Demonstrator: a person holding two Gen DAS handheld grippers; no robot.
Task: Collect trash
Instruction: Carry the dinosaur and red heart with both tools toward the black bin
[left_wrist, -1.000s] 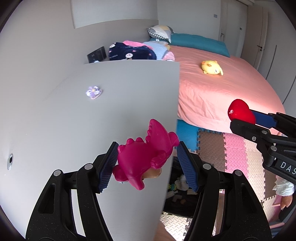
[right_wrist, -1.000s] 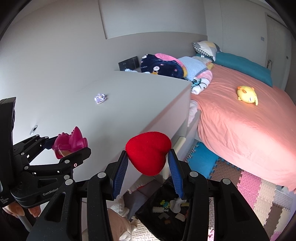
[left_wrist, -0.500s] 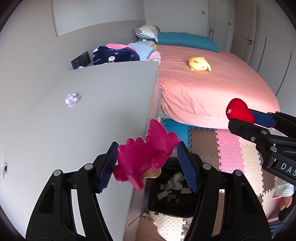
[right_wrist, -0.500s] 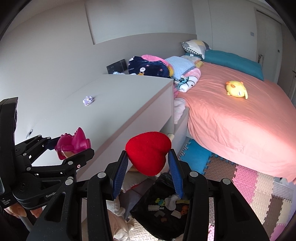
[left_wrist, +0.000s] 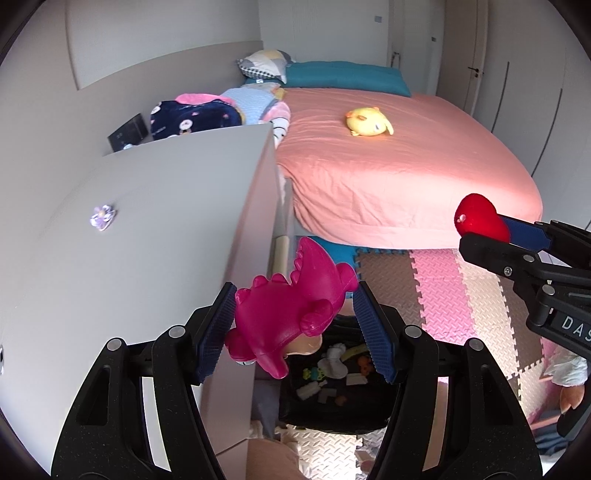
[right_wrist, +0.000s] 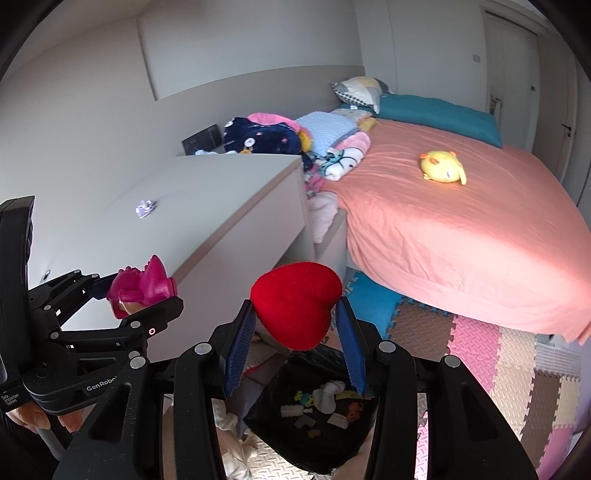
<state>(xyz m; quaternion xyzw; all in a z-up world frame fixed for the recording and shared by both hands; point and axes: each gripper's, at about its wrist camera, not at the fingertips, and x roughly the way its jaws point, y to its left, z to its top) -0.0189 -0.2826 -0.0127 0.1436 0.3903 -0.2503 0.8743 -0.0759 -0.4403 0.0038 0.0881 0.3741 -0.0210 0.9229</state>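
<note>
My left gripper is shut on a magenta toy dinosaur and holds it in the air over a black trash bag on the floor. The dinosaur also shows in the right wrist view. My right gripper is shut on a red plush heart, above the same bag, which holds several small bits of litter. The heart also shows in the left wrist view. A small purple scrap lies on the grey cabinet top.
A bed with a pink sheet and a yellow plush chick fills the right. Folded blankets pile behind the cabinet. Foam puzzle mats cover the floor. White cloth lies beside the bag.
Both grippers have moved right, off the cabinet top and over the trash bag, still holding the dinosaur and the heart. More of the bag and floor shows now.
</note>
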